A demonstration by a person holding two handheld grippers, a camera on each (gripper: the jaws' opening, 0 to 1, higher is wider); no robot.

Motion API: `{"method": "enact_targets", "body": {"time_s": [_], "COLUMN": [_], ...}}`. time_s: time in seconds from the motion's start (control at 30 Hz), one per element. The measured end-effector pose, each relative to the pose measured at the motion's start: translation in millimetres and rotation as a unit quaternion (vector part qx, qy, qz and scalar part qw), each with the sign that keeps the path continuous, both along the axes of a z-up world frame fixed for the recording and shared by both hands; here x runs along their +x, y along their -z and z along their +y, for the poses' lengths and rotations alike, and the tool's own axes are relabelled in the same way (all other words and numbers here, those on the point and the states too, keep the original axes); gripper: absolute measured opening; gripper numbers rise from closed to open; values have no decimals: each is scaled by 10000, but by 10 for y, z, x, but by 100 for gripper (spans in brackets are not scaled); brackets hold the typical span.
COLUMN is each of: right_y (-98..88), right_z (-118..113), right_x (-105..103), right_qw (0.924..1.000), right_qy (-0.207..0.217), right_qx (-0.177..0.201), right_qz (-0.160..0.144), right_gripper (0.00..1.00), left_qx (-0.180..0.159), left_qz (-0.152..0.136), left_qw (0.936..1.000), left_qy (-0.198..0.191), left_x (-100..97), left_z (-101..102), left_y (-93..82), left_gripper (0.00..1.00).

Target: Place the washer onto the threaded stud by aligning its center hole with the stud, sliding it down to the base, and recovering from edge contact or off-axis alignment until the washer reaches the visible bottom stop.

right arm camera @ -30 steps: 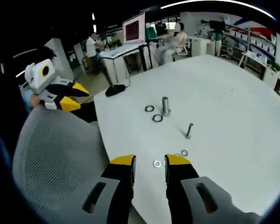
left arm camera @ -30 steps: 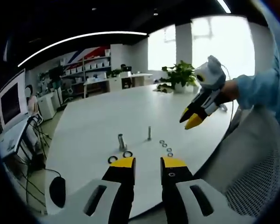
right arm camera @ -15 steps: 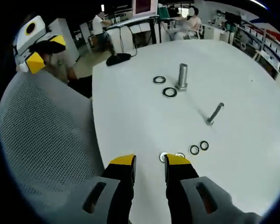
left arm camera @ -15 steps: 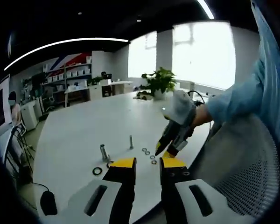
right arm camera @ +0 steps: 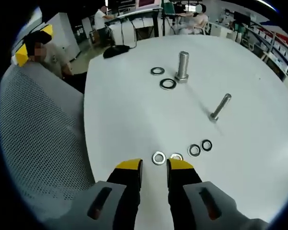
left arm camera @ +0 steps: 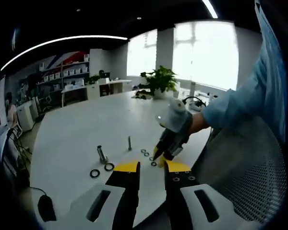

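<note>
While low, right gripper point(right arm camera: 152, 165) over washers point(right arm camera: 158, 157)

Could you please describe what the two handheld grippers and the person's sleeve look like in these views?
Both grippers match: black jaws capped with yellow tips, rising from pale grey bodies with dark oval slots. The left gripper shows this up close, as does the right gripper. Seen from the left gripper view, the right one carries a rounded pale grey housing on top. The sleeve is light blue.

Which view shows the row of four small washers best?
The right gripper view: the four washers lie large and separate just ahead of the right tool. In the left gripper view they are tiny, partly hidden behind that tool.
</note>
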State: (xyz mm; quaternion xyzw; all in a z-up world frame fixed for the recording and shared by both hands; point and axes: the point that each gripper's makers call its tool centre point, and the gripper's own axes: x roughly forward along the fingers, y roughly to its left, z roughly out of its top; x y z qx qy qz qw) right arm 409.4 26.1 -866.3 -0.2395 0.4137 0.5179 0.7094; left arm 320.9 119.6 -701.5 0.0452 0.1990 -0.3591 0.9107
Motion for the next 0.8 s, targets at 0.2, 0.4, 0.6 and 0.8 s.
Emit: {"method": "enact_targets", "body": {"time_s": [0.2, 0.4, 0.6, 0.8], "right_y": [96, 72, 81, 85], "right_z": [-42, -18, 7, 20], "right_x": [-12, 21, 51, 68], "right_qw": [9997, 9999, 9992, 9979], "right_qy": [-140, -84, -163, -266], "right_qx": [-205, -61, 21, 65], "right_qz": [-64, -112, -354, -580], "right_gripper": [21, 20, 19, 15], "left_qx": [-18, -22, -8, 23], "left_qz": [-34, -36, -38, -42], "left_qw": [9999, 9998, 9998, 9998], "left_qy": [-113, -170, -190, -177], "left_x": [15, 31, 36, 32], "left_z": [9, -1, -29, -75], "left_y": [-15, -20, -22, -28], "left_gripper": [18, 18, 17, 17]}}
